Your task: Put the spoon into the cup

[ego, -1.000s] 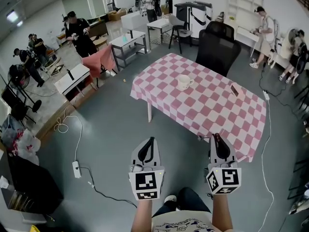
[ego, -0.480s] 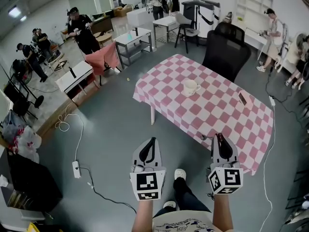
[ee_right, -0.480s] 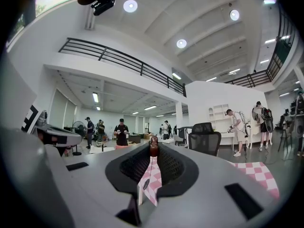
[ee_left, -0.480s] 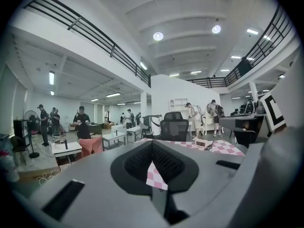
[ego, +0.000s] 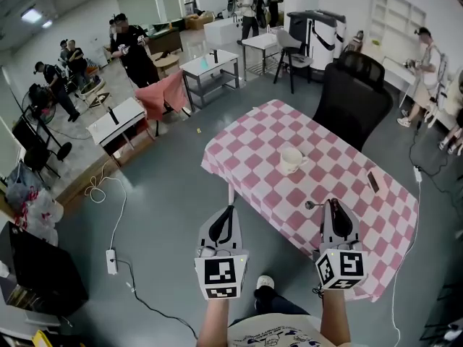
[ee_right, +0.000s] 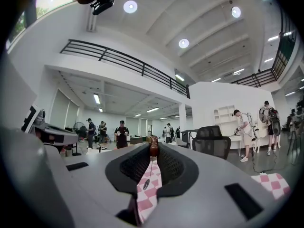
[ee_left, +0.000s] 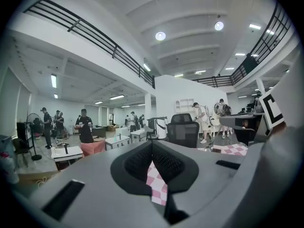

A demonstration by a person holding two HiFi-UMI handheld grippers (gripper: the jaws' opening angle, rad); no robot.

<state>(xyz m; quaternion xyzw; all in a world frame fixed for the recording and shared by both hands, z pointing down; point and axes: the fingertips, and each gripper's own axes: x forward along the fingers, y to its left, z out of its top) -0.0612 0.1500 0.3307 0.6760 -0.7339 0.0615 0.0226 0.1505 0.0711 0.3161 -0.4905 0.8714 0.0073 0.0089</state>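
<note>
Closer now, tabletop and cup — my right hand-held gripper clamps the spoon, left hand-held gripper closed, empty; dangling, the spoon could clip the cup's rim.

The head view looks steeply down from above onto the pink-checked table, close over the left gripper and right gripper. Each gripper view faces level across the hall, low beside the table; all three share the table and the black office chair.
</note>
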